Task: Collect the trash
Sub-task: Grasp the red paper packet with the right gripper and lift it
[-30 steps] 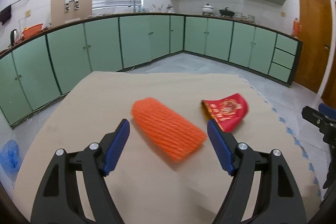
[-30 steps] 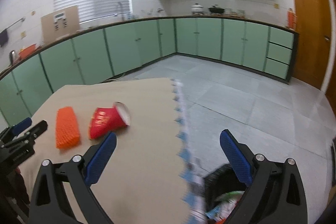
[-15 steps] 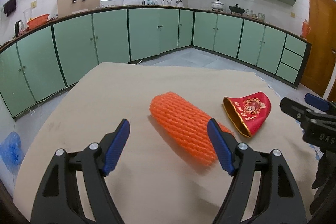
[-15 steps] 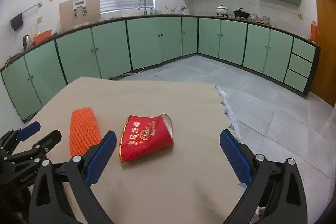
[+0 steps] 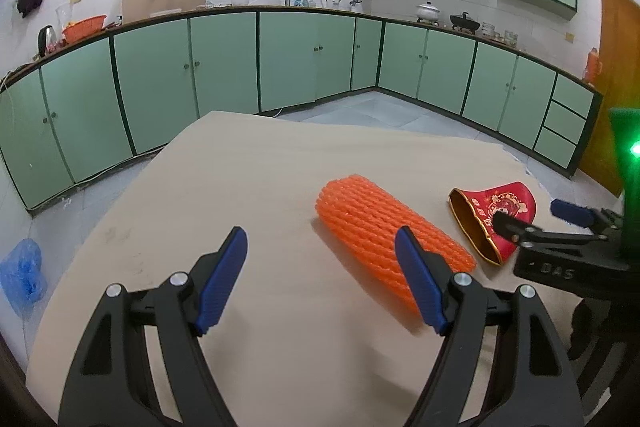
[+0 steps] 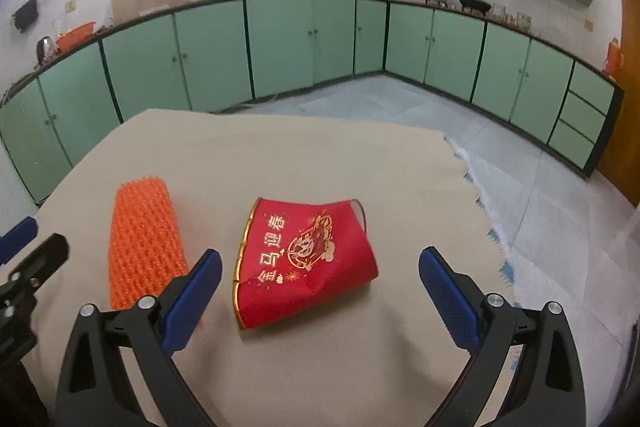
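Right wrist view: right gripper [image 6: 318,291] spread wide over crushed red paper cup [image 6: 305,262]; light, flimsy, best pinched across flattened body. Left gripper [image 5: 320,275] released, empty, beside soft orange foam net [image 5: 390,241].

Orange foam net [image 5: 384,231] ribbed; red paper cup [image 6: 308,259] glossy (creased); table cloth [image 6: 320,155] matt.

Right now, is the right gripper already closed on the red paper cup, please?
No, the right gripper is open, its fingers apart on either side of the red paper cup.
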A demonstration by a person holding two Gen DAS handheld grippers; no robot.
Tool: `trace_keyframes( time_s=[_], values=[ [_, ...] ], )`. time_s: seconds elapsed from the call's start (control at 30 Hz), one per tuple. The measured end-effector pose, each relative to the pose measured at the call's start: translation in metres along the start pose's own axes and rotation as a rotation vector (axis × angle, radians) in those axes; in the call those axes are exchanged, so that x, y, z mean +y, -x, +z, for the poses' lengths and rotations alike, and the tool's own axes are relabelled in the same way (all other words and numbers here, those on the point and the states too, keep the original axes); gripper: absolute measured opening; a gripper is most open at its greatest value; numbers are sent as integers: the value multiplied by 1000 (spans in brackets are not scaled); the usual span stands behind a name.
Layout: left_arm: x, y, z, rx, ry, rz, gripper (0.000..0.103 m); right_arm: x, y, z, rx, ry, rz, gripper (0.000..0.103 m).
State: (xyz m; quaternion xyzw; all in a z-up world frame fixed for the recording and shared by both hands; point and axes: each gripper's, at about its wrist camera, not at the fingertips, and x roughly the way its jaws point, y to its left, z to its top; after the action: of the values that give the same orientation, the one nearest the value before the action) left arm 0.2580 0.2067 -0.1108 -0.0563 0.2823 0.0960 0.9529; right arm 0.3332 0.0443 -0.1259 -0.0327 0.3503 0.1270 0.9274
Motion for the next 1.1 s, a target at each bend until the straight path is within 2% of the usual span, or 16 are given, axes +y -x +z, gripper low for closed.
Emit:
trace_keyframes(
  time_s=[0.5,0.53,0.57,0.6,0.7,1.1],
  values=[
    [-2,-3,0,7,-1,3,74,-2,-32,5,139,-8,-3,97],
    [-2,-3,0,8,-2,3,74,-4,-33,6,143,-14,6,95],
    [-2,-3,0,9,-2,1,74,-6,-34,7,147,-22,21,84],
    [-3,-3,0,10,-3,0,75,-9,-35,6,150,-29,29,82],
    [-6,-5,-1,20,-7,-13,76,-14,-32,6,139,-52,40,81],
    [-46,-26,-3,96,-22,-76,81,-53,9,-15,48,-106,-35,81]
  ],
)
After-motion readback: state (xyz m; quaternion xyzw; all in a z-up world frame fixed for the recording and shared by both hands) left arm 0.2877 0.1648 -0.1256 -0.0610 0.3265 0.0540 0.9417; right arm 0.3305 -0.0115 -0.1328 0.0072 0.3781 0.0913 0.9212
